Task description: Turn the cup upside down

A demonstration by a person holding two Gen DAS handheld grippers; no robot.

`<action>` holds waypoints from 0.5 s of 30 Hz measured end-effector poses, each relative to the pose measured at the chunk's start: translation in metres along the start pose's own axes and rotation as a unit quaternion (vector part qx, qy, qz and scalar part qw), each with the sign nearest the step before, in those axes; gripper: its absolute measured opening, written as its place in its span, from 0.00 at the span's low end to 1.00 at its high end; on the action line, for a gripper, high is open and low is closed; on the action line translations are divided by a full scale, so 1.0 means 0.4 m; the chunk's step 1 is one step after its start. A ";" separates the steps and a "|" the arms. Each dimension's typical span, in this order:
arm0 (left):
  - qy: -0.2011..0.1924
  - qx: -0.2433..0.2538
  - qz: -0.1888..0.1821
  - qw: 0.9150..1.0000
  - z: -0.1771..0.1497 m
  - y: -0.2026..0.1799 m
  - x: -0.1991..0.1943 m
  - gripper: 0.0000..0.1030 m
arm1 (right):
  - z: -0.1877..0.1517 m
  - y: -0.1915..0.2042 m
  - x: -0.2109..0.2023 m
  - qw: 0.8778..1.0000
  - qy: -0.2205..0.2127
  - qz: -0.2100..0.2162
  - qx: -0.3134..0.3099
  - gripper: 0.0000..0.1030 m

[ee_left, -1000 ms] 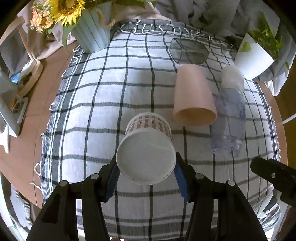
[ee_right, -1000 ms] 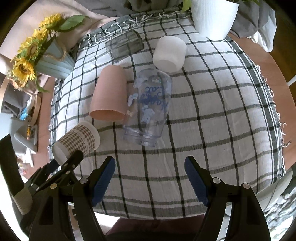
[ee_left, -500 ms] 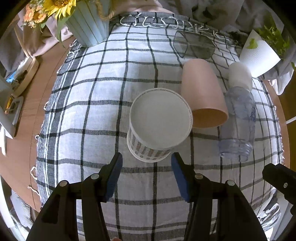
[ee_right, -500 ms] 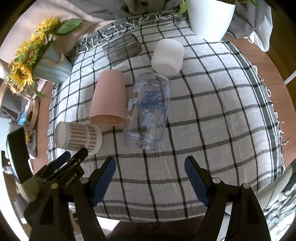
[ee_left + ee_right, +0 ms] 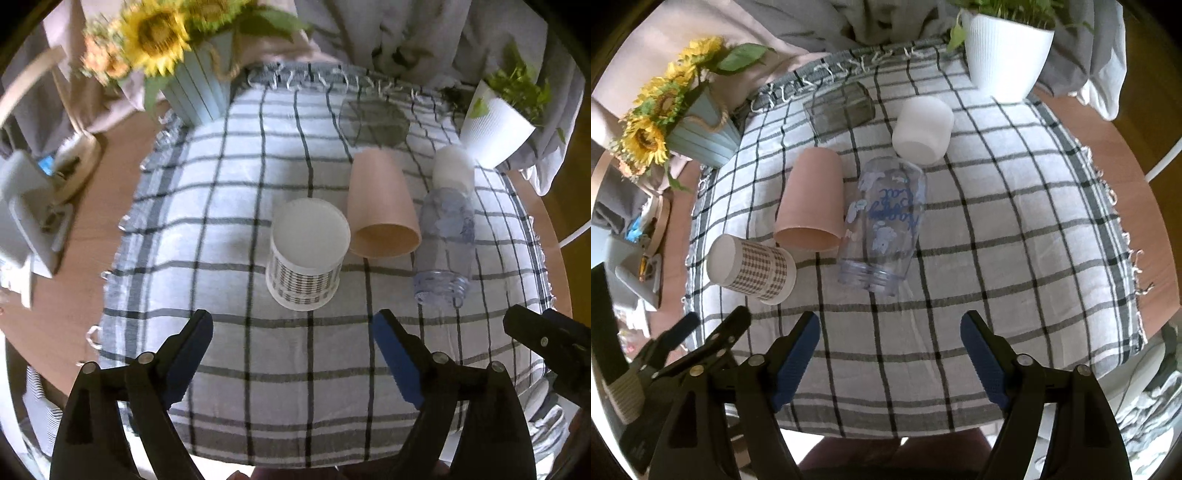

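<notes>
A: A round wooden table (image 5: pixel 96 236) under a white cloth with a dark grid of checks (image 5: pixel 229 206), a pale blue ribbed pot of sunflowers (image 5: pixel 199 88) at eleven o'clock and a white ribbed planter with greenery (image 5: pixel 495 125) at one. Where does the cup stand?

B: The white paper cup with a brown gingham band (image 5: pixel 306 254) sits near the middle of the left wrist view, closed base up, mouth on the cloth. It looks flipped already.

A: And the tools?

B: The left gripper (image 5: pixel 293 354) hangs at six o'clock below it, jaws spread wide, touching nothing. The right gripper (image 5: pixel 890 354) is equally wide apart and empty.

A: So is anything left?

B: For that cup, little, I judge. But a pink tapered plastic cup (image 5: pixel 380 206) lies on its side just beside it at three o'clock, then a clear printed tumbler (image 5: pixel 882 225), a white cup (image 5: pixel 923 125) and a smoky grey glass (image 5: pixel 838 107), all lying down. If they count, they remain.
</notes>
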State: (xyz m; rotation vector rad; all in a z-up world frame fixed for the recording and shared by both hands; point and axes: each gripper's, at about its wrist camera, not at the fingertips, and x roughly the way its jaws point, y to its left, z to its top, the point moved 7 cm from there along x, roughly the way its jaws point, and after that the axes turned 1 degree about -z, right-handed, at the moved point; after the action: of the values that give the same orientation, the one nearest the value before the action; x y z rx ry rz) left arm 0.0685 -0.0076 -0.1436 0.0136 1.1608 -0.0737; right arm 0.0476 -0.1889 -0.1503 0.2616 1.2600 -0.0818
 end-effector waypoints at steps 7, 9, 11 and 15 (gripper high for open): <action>-0.041 -0.004 0.003 0.999 0.001 0.012 -0.103 0.96 | -0.017 0.012 -0.067 0.999 -0.030 0.002 -0.014 0.82; -0.056 -0.004 0.006 0.998 -0.001 0.014 -0.132 0.98 | -0.024 0.014 -0.091 0.999 -0.047 -0.002 -0.015 0.84; -0.067 -0.002 0.010 0.998 -0.006 0.016 -0.154 0.98 | -0.033 0.018 -0.112 0.998 -0.061 -0.009 -0.020 0.85; -0.084 0.004 0.018 0.996 -0.019 0.021 -0.192 0.99 | -0.055 0.028 -0.154 0.995 -0.090 -0.017 -0.030 0.86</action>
State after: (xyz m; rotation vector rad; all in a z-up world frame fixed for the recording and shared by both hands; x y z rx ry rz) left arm 0.0315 0.0052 -0.0764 0.0334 0.9924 -0.0468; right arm 0.0104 -0.1779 -0.0965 0.1760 1.0858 -0.0940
